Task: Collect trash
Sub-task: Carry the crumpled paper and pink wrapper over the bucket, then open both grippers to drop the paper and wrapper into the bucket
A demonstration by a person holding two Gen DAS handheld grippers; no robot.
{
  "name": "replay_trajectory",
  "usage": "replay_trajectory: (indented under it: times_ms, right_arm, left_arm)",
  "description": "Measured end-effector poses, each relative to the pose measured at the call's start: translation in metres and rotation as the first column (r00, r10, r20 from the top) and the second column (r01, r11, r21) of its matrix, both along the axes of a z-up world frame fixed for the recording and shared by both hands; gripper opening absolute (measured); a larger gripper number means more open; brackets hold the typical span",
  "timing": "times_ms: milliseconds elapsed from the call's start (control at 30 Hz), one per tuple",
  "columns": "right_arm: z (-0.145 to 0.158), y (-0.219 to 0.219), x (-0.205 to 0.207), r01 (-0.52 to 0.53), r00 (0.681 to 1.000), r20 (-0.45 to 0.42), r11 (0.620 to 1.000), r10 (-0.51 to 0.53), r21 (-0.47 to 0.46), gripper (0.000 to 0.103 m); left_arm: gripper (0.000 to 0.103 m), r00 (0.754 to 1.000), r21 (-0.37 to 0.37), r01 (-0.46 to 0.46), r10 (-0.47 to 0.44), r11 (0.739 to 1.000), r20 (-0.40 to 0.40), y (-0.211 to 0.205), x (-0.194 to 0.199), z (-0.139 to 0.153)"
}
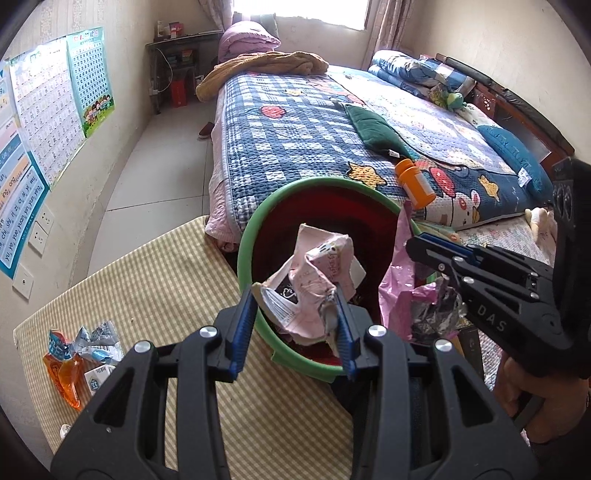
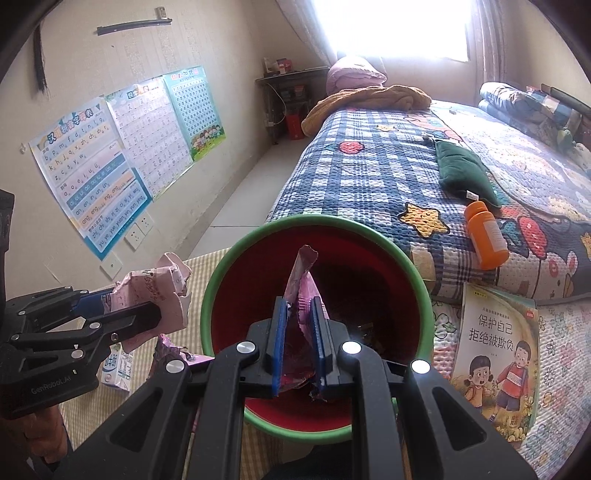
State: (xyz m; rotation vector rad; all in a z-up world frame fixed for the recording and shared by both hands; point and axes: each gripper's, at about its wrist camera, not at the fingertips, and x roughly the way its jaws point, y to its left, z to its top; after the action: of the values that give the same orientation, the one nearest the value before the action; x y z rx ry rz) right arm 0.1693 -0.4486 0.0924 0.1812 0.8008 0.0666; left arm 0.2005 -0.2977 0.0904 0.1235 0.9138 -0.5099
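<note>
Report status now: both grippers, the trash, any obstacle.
Left gripper shut on crumpled pink carton. Right gripper shut on pink wrapper. Both at red bin mouth. Nothing blocking.

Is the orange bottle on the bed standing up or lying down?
Lying down. The orange bottle rests on its side on the quilt, cap end toward the green cushion.

Home bedroom, quilted bed (image 1: 295,122) under a curtained window (image 1: 299,11), children's learning posters (image 2: 122,147) on the wall
</note>
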Motion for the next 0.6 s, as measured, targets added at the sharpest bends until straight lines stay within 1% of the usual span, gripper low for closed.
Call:
replay_trajectory:
  times_ms: [400, 500, 600]
  right_arm:
    - [-0.025, -0.028, 0.019, 0.047, 0.998, -0.032, 0.999, -0.047, 0.013, 0.013]
    - [-0.032, -0.03, 0.022, 0.053, 0.998, -0.04, 0.999, -0.053, 0.001, 0.013]
    - [-0.037, -0.031, 0.025, 0.054, 0.998, -0.046, 0.999, -0.054, -0.001, 0.016]
  left_arm:
    - [0.038, 0.999, -0.023, 0.016, -0.017, 1.0, -0.044, -0.024, 0.032, -0.021]
    - [0.039, 0.998, -0.03, 0.019, -0.02, 0.999, -0.052, -0.028, 0.039, -0.025]
    - [0.04, 0.998, -0.038, 0.017, -0.019, 0.999, -0.061, -0.031, 0.045, -0.029]
